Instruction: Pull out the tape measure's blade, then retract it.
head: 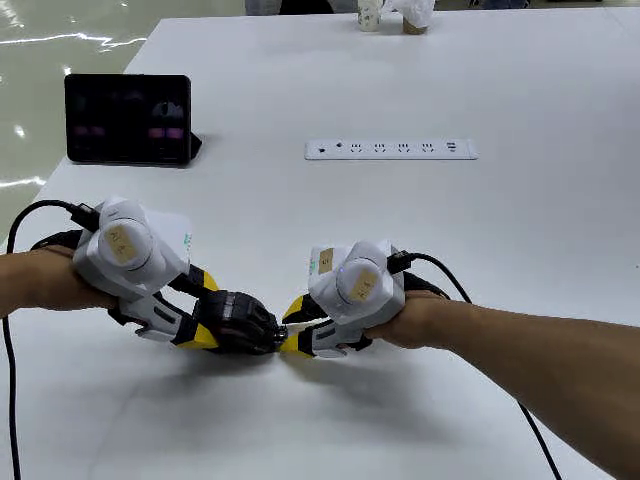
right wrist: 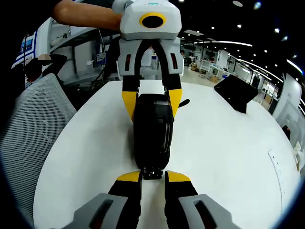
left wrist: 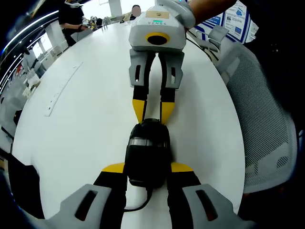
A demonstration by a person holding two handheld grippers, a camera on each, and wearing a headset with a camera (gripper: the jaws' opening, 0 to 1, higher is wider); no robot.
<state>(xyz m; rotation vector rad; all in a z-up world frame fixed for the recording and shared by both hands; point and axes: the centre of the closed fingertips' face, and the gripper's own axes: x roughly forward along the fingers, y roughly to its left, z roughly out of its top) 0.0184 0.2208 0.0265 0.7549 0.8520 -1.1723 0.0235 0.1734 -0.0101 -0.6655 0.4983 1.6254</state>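
A black tape measure [head: 240, 318] lies on the white table [head: 480, 230], near its front edge. My left gripper [head: 225, 325] is shut on the case from the left, and its yellow fingertips [left wrist: 114, 168] press both sides of the tape measure [left wrist: 147, 148]. From the opposite side my right gripper [head: 287, 335] meets the case nose to nose. In the right gripper view the right gripper [right wrist: 153, 176] is shut on the small blade hook [right wrist: 152, 172] at the near end of the tape measure [right wrist: 152, 131]. No blade length shows between hook and case.
A dark tablet [head: 128, 118] stands propped at the back left. A white power strip [head: 390, 150] lies mid-table, and cups [head: 370, 14] sit at the far edge. A mesh chair [left wrist: 257, 119] is beside the table. Cables trail from both grippers.
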